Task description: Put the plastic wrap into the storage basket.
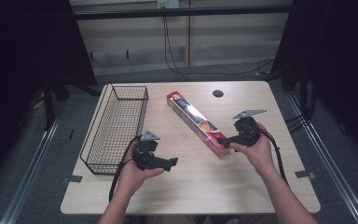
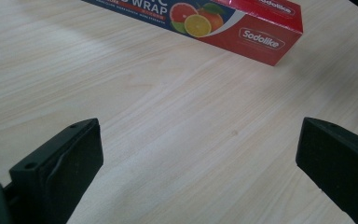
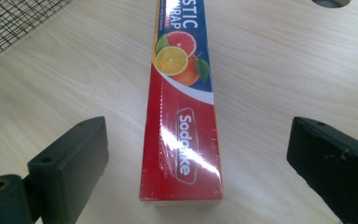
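A long red and blue plastic wrap box [image 1: 196,123] lies diagonally on the wooden table [image 1: 186,186], its near end toward the right hand. My right gripper [image 1: 220,140] is open, its jaws standing wide on either side of the box's near end [image 3: 182,154] without touching it. My left gripper [image 1: 171,163] is open too, held low over bare table at the front left and pointing right. In the left gripper view the box end [image 2: 256,35] lies ahead, beyond the jaws, with nothing between them.
A black wire basket [image 1: 116,126] stands on the table's left side, its mesh corner [image 3: 9,18] showing in the right gripper view. A dark round hole [image 1: 217,93] sits near the table's far edge. Cables trail from both grippers toward the person.
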A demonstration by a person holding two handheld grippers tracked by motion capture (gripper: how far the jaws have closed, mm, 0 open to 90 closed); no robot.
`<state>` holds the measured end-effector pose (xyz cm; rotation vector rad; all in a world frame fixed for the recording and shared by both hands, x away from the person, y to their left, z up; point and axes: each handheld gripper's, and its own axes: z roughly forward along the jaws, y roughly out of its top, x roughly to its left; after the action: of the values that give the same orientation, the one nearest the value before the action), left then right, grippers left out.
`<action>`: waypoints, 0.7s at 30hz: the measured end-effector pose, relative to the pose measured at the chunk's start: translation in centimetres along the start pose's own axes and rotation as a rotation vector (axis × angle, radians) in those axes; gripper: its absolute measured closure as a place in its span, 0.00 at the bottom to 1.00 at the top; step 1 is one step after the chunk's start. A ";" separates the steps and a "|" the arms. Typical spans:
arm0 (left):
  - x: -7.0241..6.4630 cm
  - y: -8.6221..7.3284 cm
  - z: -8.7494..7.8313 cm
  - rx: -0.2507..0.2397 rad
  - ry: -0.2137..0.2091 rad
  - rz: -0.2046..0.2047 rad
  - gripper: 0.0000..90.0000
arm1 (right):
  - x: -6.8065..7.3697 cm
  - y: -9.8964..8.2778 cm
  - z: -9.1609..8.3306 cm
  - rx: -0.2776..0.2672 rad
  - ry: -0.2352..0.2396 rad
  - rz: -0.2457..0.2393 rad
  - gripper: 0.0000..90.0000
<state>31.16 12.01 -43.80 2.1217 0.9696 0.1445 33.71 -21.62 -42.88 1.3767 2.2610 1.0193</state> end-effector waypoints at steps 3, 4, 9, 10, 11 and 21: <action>-0.1 0.1 0.2 0.002 -0.001 0.001 0.01 | 0.0 0.1 0.5 0.017 -0.003 0.001 0.06; -0.1 0.1 0.2 0.002 -0.001 0.001 0.01 | 0.0 0.2 0.7 0.022 -0.006 -0.001 0.06; 0.1 0.0 0.2 0.015 0.008 0.013 0.02 | 0.1 1.0 1.1 0.043 -0.028 -0.016 0.06; 0.1 0.0 0.2 0.016 0.010 0.014 0.02 | 0.1 1.5 1.5 0.050 -0.037 -0.018 0.06; 0.0 0.0 0.2 0.014 0.005 0.010 0.02 | 0.2 1.8 1.8 0.048 -0.034 -0.018 0.06; -0.2 0.1 0.4 0.018 -0.006 0.019 0.03 | 1.3 3.9 4.7 0.105 -0.032 -0.035 0.10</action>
<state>31.24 11.60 -44.03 2.1472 0.9505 0.1391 38.33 -17.41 -43.26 1.3788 2.3369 0.8720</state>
